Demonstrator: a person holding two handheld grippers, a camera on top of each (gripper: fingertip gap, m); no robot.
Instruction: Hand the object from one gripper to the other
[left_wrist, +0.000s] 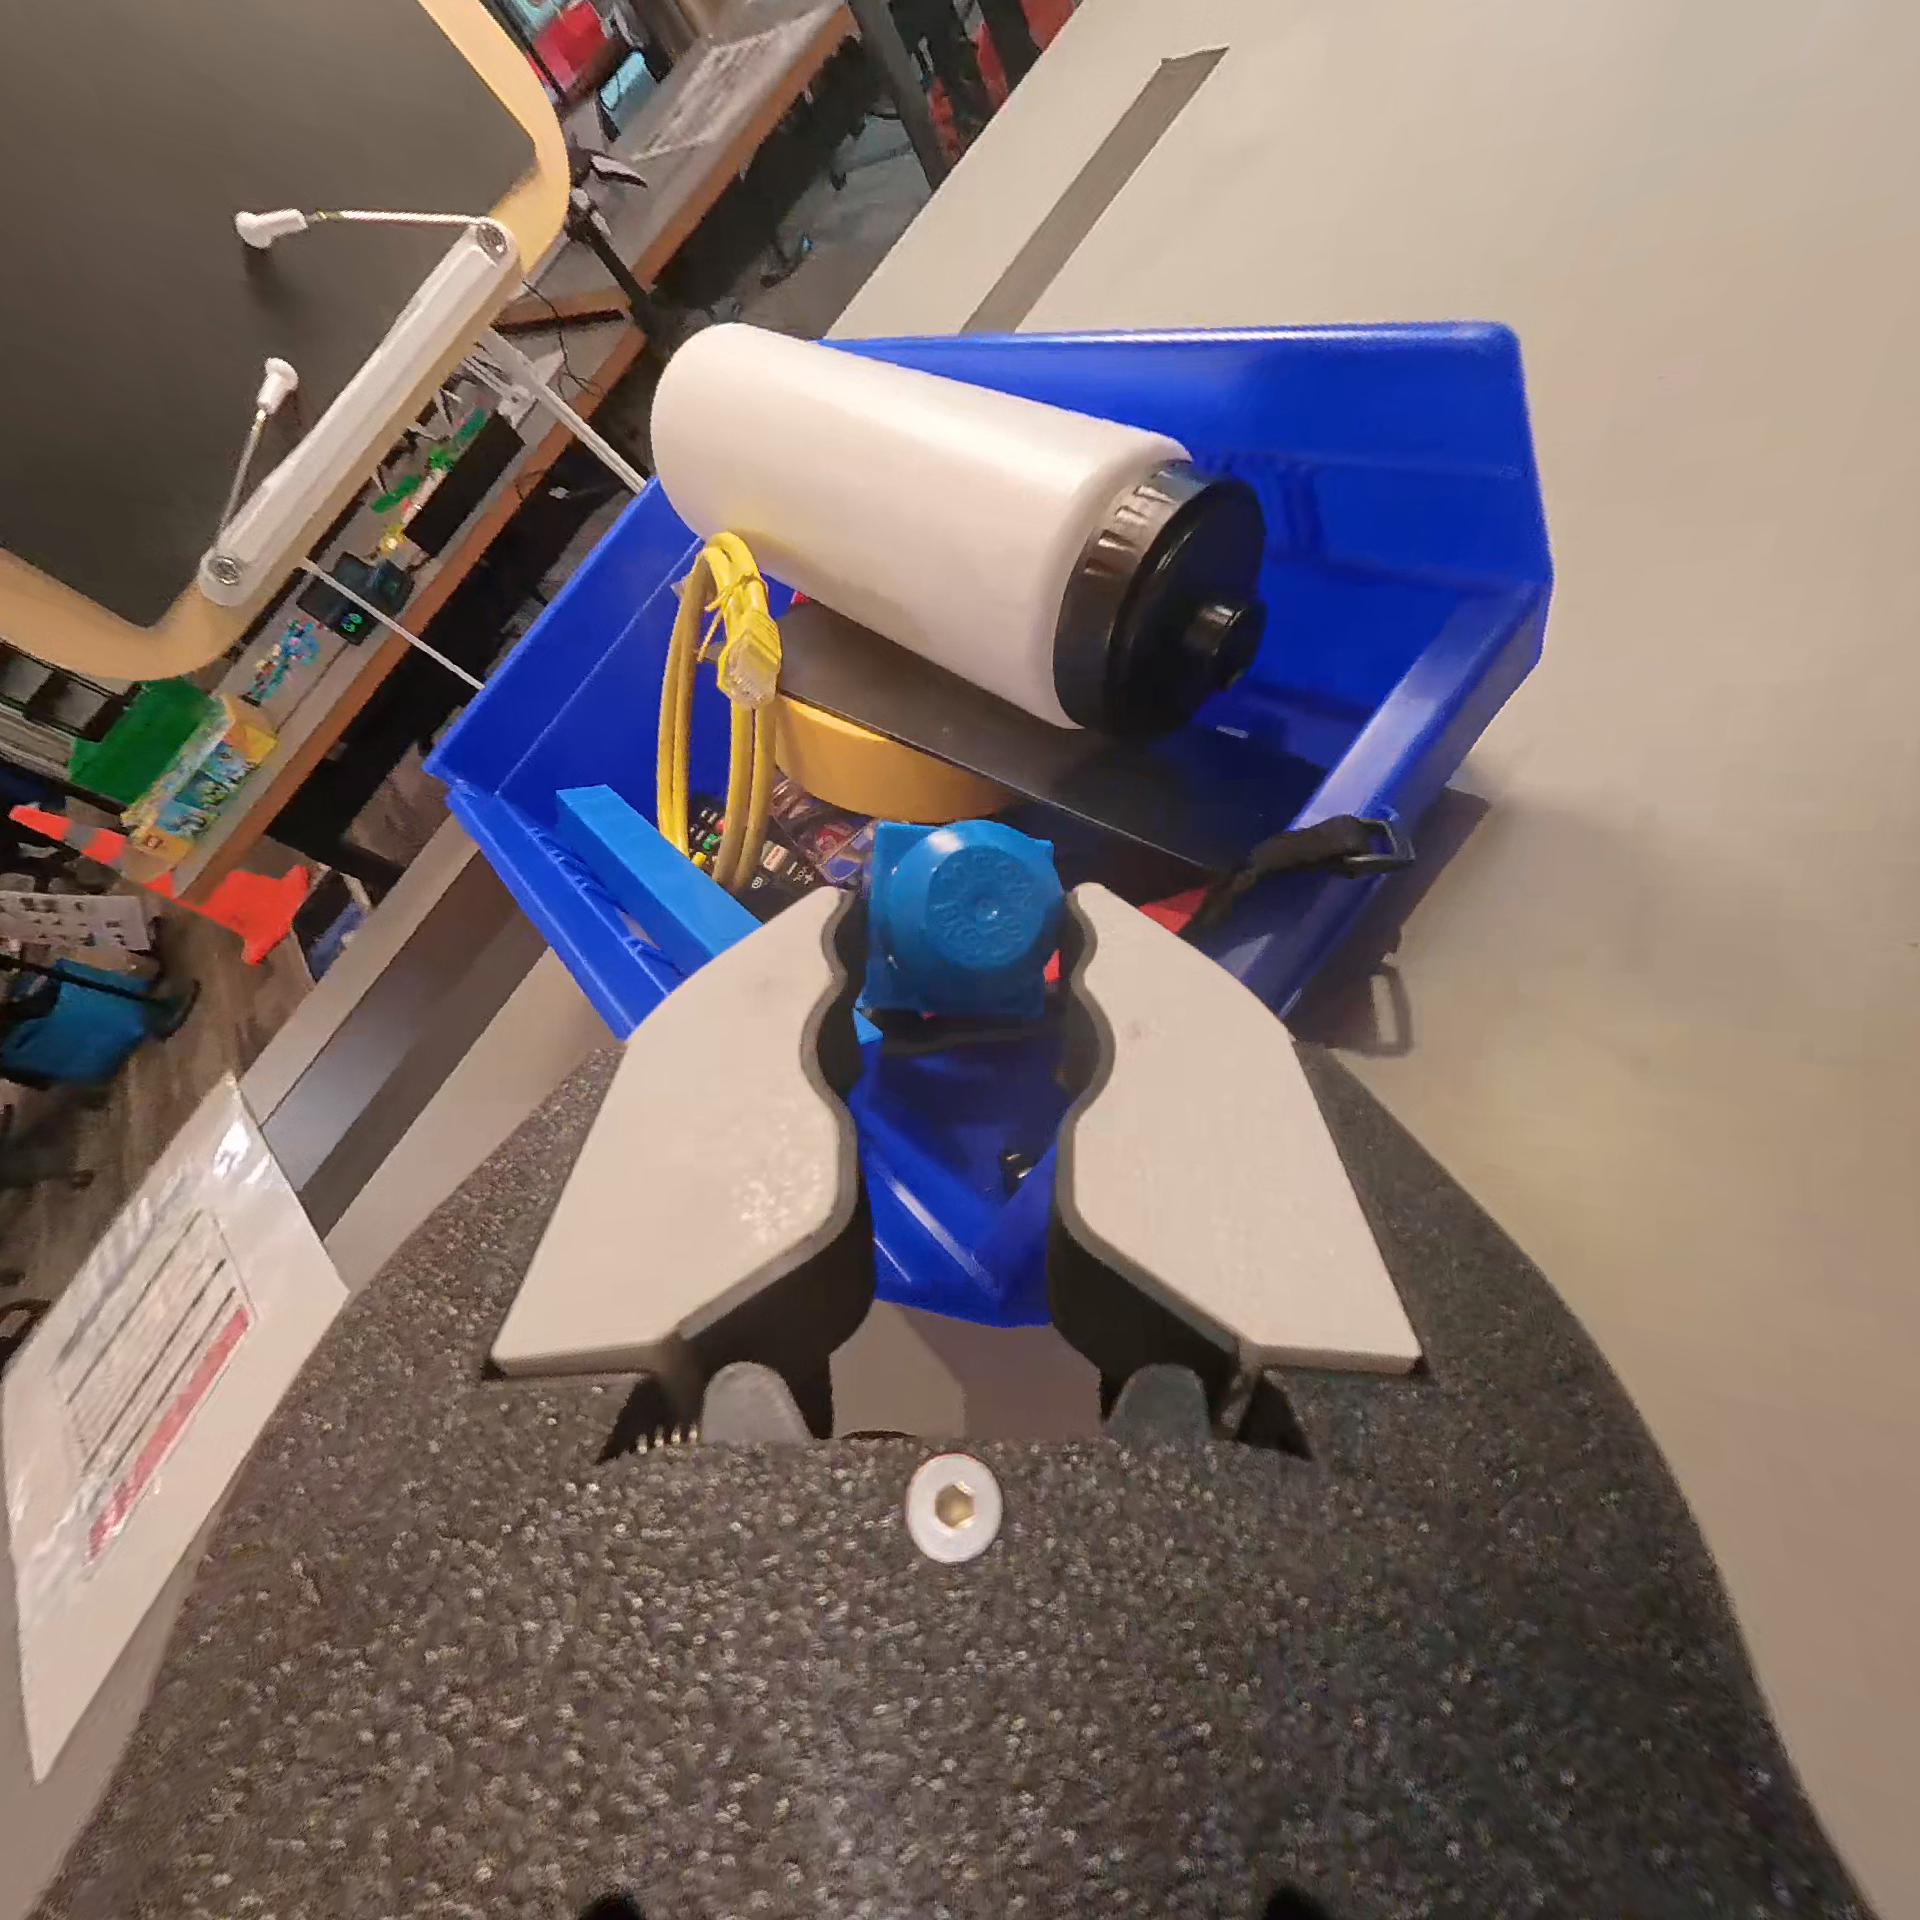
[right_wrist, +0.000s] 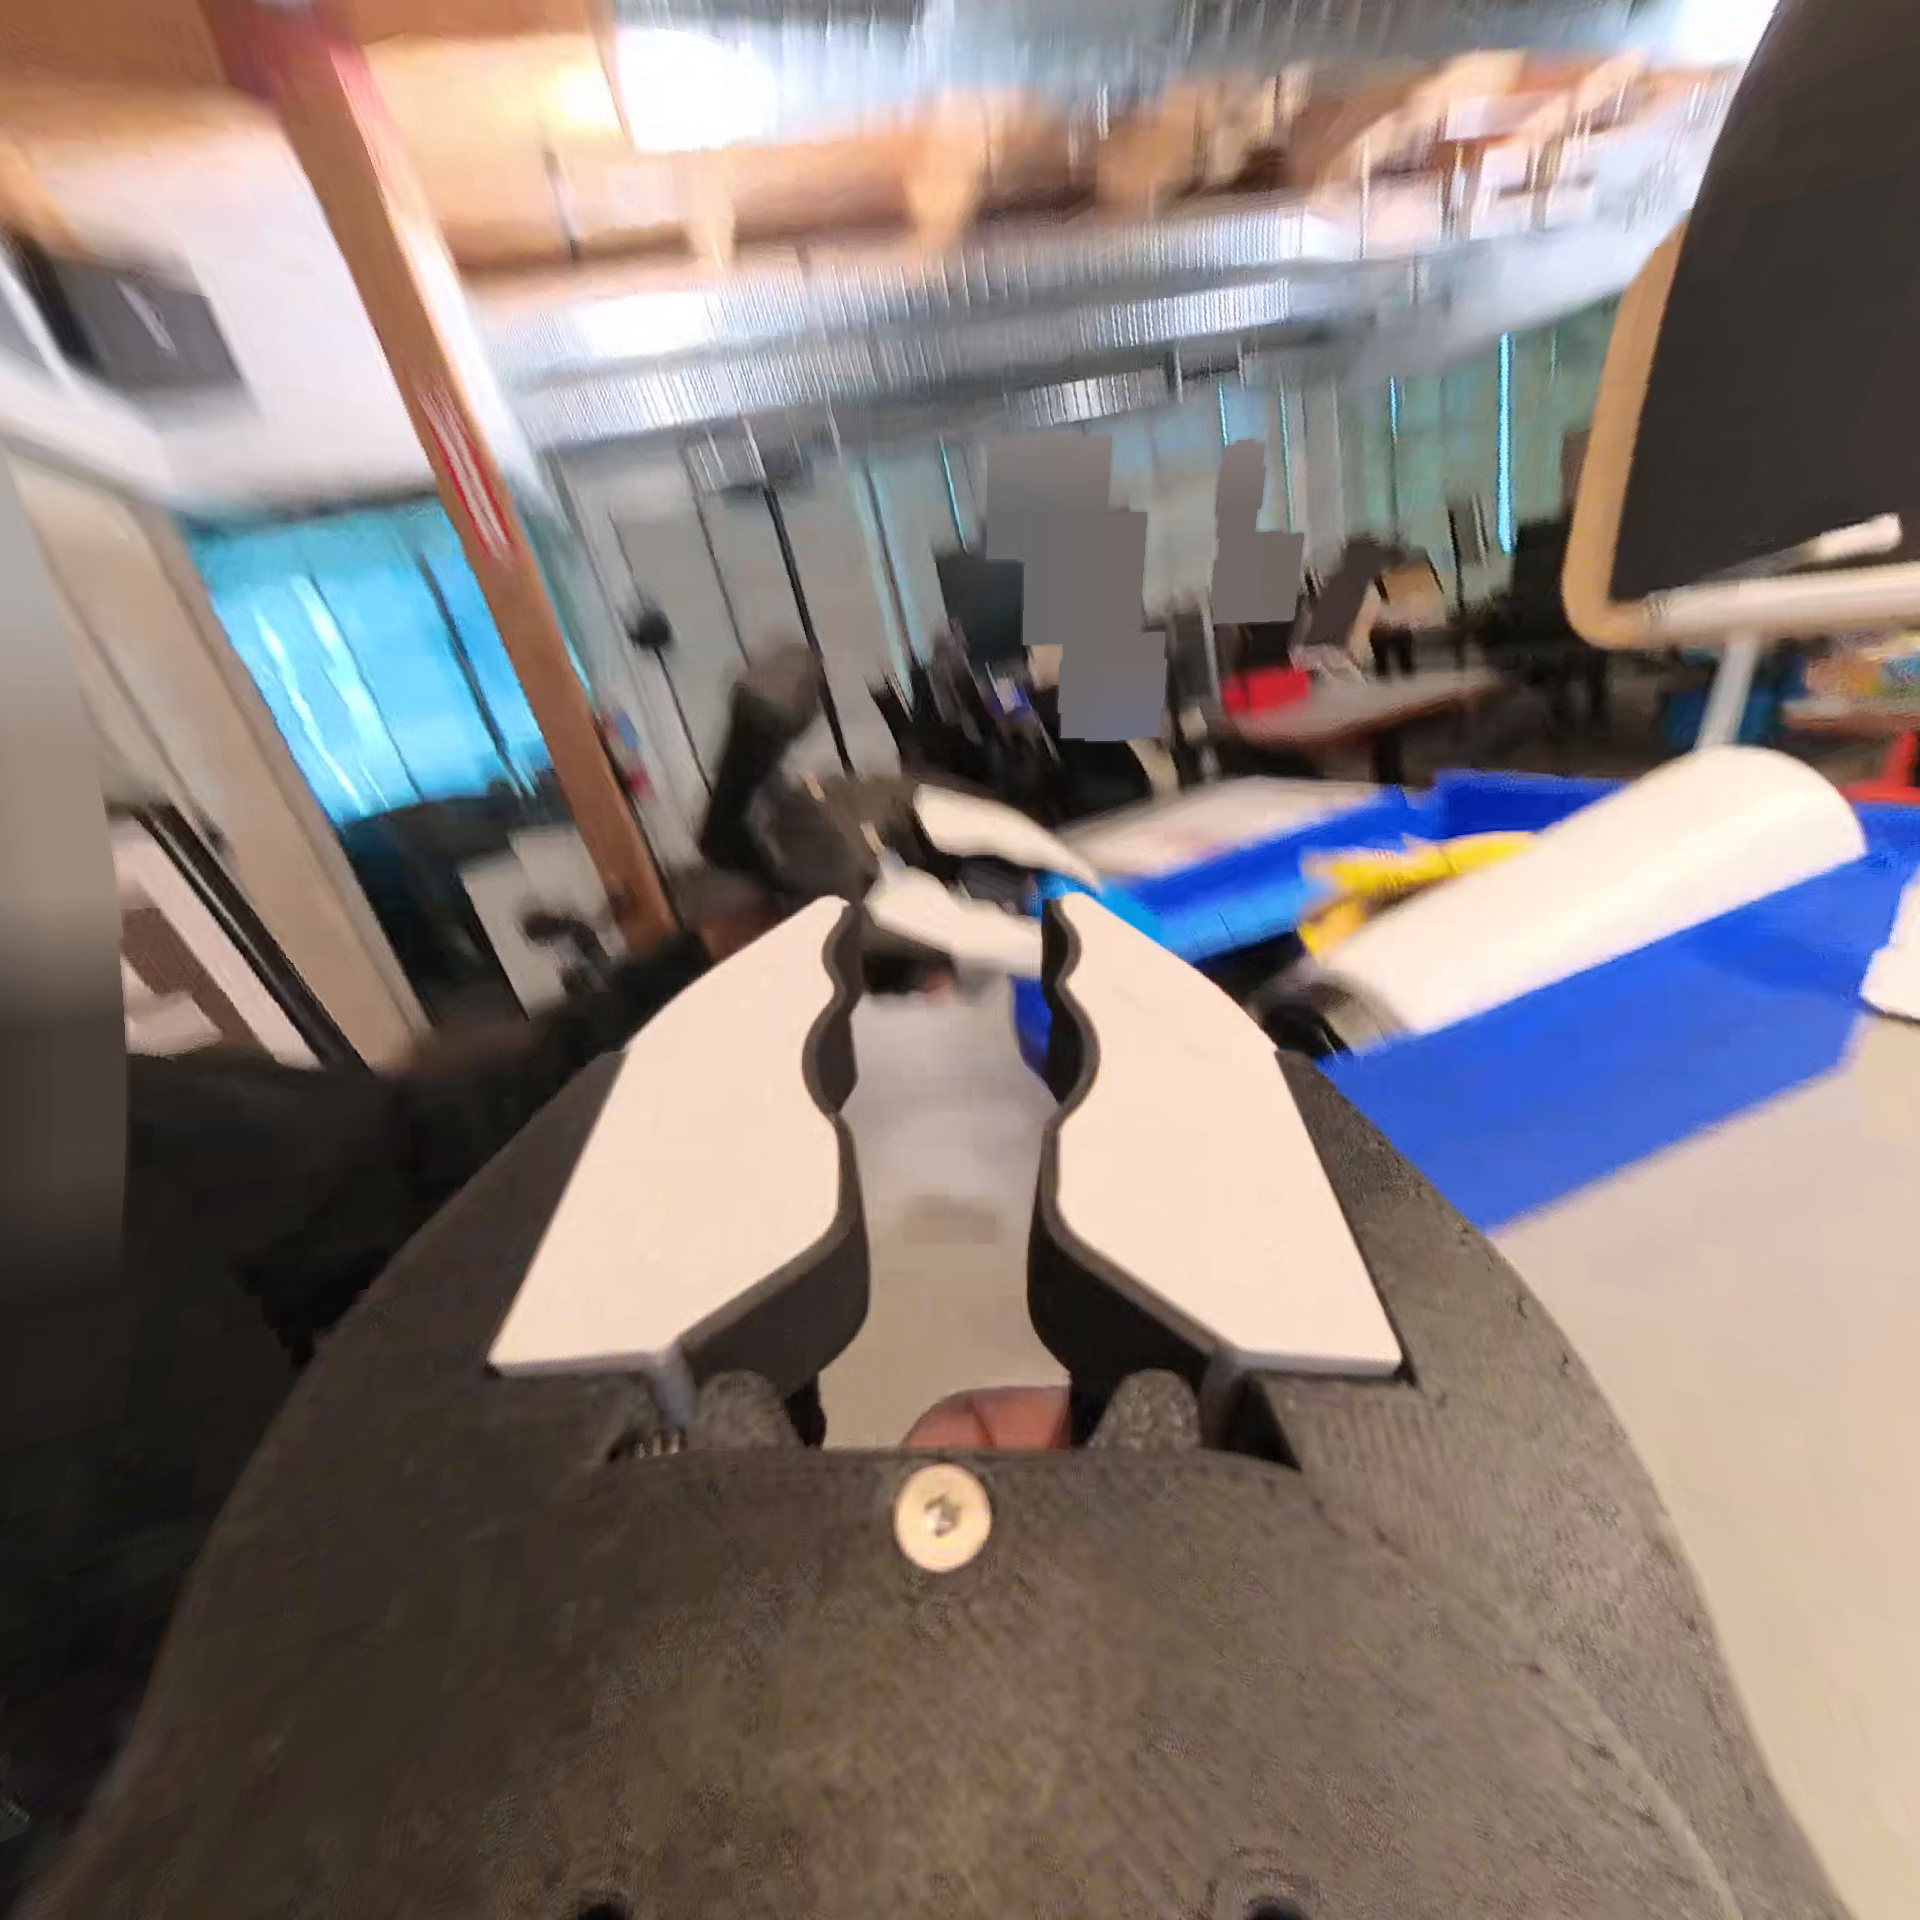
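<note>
While my left gripper (left_wrist: 956, 925) clamps a blue cap (left_wrist: 961, 920) above the blue bin (left_wrist: 1455, 436), my right gripper (right_wrist: 951, 925) gapes empty.

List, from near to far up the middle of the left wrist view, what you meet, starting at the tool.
Left tool → blue cap it grips → yellow tape roll → white bottle → far wall of the blue bin.
</note>
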